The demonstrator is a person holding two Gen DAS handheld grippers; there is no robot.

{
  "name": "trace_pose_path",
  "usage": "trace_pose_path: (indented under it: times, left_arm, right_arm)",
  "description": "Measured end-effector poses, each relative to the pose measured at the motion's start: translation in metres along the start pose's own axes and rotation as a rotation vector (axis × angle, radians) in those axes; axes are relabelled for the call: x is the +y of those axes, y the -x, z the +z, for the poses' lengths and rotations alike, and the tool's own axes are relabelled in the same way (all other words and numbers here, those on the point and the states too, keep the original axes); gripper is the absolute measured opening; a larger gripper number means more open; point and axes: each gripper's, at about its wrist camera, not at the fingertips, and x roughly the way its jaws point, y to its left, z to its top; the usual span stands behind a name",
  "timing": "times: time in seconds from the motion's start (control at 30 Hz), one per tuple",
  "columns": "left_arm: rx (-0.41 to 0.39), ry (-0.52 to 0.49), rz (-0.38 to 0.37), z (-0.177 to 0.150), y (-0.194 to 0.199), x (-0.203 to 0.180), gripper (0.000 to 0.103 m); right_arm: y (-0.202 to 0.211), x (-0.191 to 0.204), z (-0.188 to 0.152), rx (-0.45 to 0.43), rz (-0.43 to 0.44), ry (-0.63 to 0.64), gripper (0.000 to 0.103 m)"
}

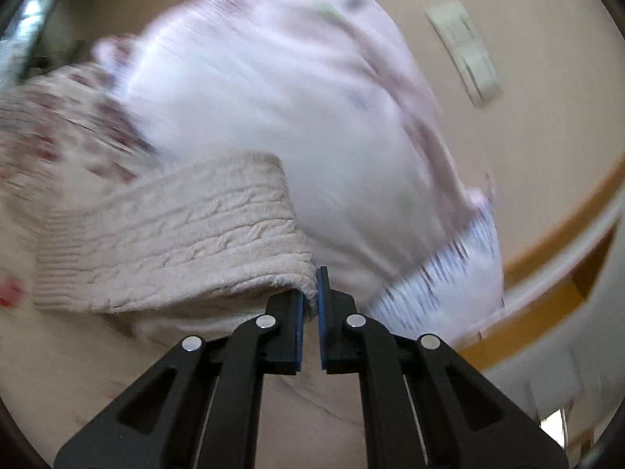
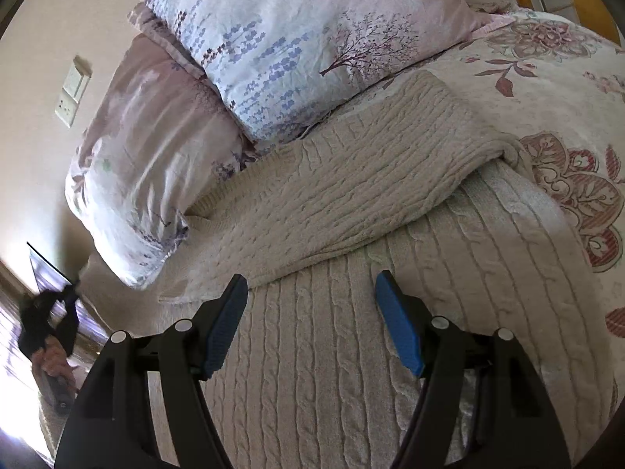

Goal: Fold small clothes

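Observation:
A cream cable-knit sweater [image 2: 320,351] lies spread on the bed, one sleeve [image 2: 351,195] folded diagonally across its body. My right gripper [image 2: 311,285] is open and empty, hovering just above the sweater's body near the sleeve's lower edge. In the left wrist view my left gripper [image 1: 311,285] is shut on an edge of the same cream sweater [image 1: 175,242] and holds it lifted; the view is motion-blurred.
Two floral pillows [image 2: 304,39] [image 2: 148,164] lie beyond the sweater against the wall. A flowered bedspread [image 2: 566,117] covers the bed to the right. A wall socket plate [image 2: 72,90] is on the left. A wooden bed frame [image 1: 554,242] shows at right.

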Motion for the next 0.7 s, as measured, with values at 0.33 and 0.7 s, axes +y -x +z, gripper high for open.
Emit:
trace_pose_path:
  times: [0.33, 0.7]
  left_arm:
    - [0.403, -0.125, 0.013, -0.119, -0.128, -0.040, 0.014]
    - [0.311, -0.051, 0.079, -0.102, -0.056, 0.016, 0.050]
  right_arm:
    - [0.017, 0.033, 0.006, 0.070, -0.052, 0.165, 0.070]
    - [-0.008, 0.162, 0.005, 0.123, 0.075, 0.740, 0.061]
